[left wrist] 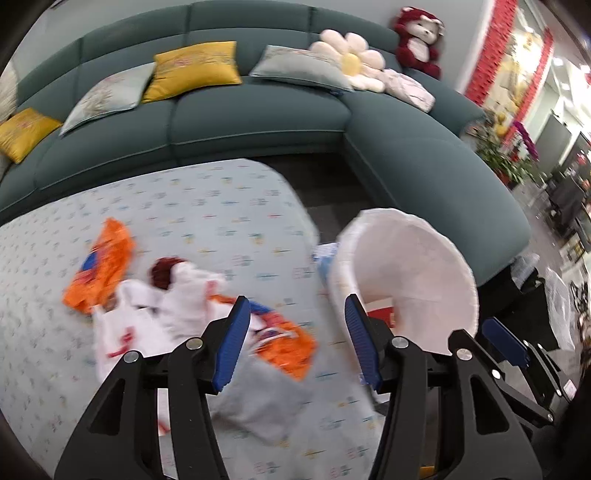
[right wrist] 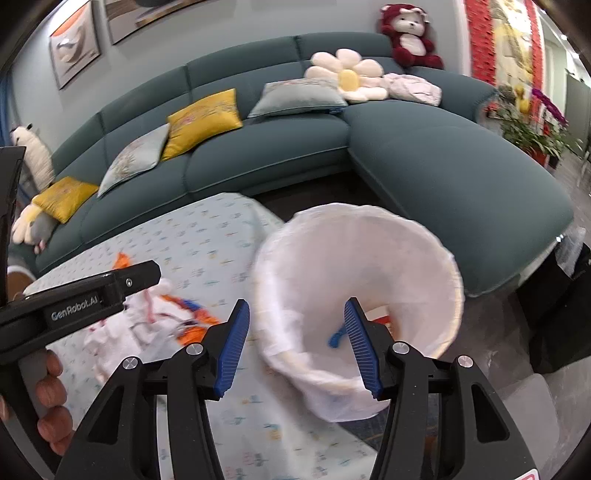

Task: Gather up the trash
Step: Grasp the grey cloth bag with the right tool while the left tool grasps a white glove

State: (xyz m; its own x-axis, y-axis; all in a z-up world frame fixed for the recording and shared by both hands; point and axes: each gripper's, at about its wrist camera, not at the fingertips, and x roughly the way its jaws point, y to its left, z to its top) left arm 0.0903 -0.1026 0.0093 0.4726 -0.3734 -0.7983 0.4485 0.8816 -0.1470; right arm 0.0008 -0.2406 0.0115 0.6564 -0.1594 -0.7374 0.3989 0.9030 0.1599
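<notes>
Trash lies on a table with a pale patterned cloth (left wrist: 207, 206): orange wrappers (left wrist: 103, 266), crumpled white plastic bags (left wrist: 147, 314) and a grey crumpled piece (left wrist: 258, 398). My left gripper (left wrist: 295, 343) is open above this pile, holding nothing. A bin lined with a white bag (right wrist: 369, 280) is tilted at the table's right edge, mouth toward me; it also shows in the left wrist view (left wrist: 413, 273). My right gripper (right wrist: 295, 347) is open, its jaws on either side of the bin's near rim. A blue scrap (right wrist: 337, 338) lies inside the bin.
A dark teal corner sofa (right wrist: 443, 155) wraps behind and right of the table, with yellow and grey cushions, a flower pillow (right wrist: 347, 75) and a red plush bear (right wrist: 408, 35). Potted plants (right wrist: 532, 129) stand at the far right. Dark floor lies between table and sofa.
</notes>
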